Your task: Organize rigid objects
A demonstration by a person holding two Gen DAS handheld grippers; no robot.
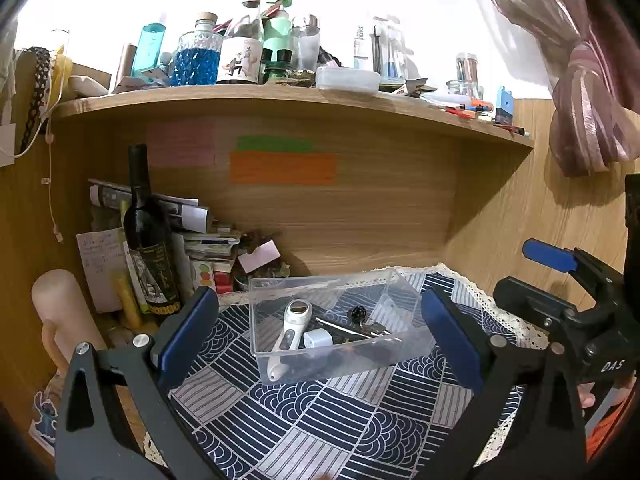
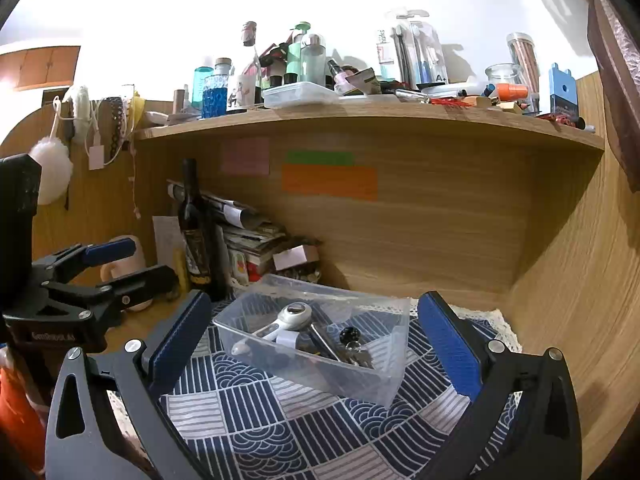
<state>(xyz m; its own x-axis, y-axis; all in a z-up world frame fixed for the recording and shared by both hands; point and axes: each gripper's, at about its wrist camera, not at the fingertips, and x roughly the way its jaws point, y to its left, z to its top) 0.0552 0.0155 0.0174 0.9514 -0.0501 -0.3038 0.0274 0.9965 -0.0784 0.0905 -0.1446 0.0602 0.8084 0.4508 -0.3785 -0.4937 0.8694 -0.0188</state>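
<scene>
A clear plastic bin (image 1: 384, 280) stands on the blue patterned cloth (image 1: 304, 412). Inside it lie a white handheld device (image 1: 294, 326), a white charger cube (image 1: 317, 339), a metal rod (image 1: 344, 327) and keys with a black round fob (image 1: 357, 313). My left gripper (image 1: 320, 332) is open and empty, its blue pads on either side of the bin, a little short of it. My right gripper (image 2: 316, 340) is open and empty, also facing the bin (image 2: 394, 314). The right gripper also shows at the right of the left wrist view (image 1: 560, 280); the left gripper shows at the left of the right wrist view (image 2: 116, 264).
A dark wine bottle (image 1: 146, 232) and stacked papers (image 1: 200, 240) stand at the back left of the alcove. A wooden shelf (image 1: 280, 98) above carries several bottles and jars. Wooden walls close the back and right. A pink curtain (image 1: 592, 92) hangs at the right.
</scene>
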